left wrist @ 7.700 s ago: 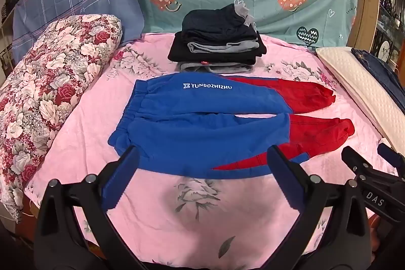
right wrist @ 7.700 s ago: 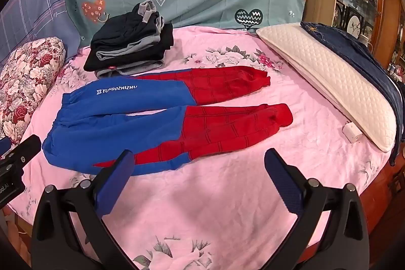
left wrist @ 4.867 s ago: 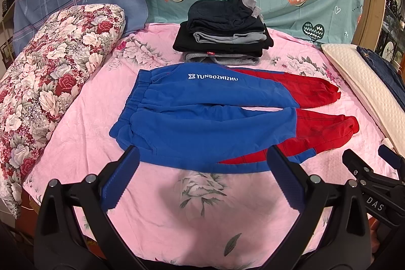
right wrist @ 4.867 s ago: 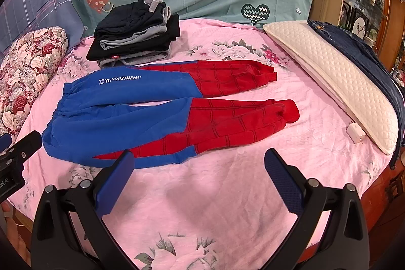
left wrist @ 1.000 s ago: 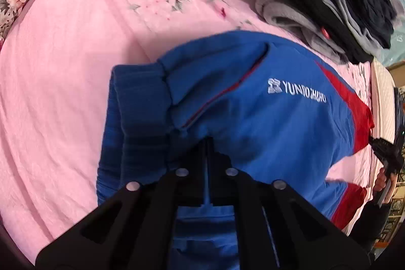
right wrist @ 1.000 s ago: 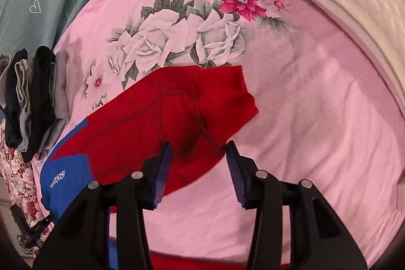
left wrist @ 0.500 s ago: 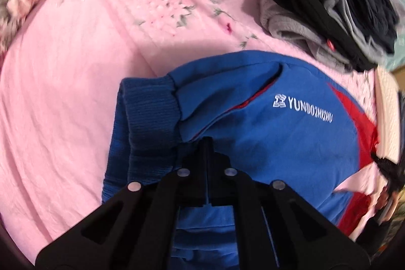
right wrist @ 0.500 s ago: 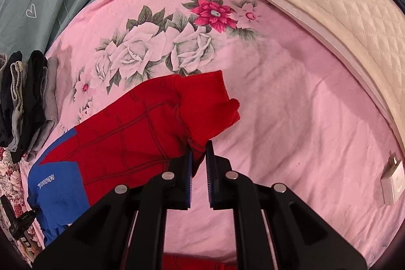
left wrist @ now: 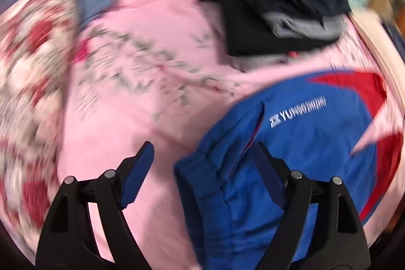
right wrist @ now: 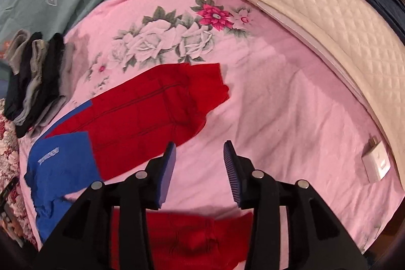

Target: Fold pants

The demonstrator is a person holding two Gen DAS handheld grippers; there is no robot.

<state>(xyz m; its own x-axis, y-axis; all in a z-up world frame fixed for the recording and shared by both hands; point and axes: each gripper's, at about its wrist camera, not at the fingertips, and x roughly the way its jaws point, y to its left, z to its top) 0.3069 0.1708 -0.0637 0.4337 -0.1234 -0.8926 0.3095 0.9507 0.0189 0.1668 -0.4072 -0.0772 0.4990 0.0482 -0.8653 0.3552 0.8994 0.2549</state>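
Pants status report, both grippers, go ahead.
Left gripper open, empty, over the waistband. Right gripper open, empty, near the red cuff. Pants flat on the pink sheet, legs apart. Folded clothes pile sits beyond; nothing blocking.

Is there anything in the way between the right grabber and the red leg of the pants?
Nothing visible. The right hand-held gripper hangs open over bare pink bedsheet, with the red pant leg just beyond its left finger. The white charger lies far off to the side.
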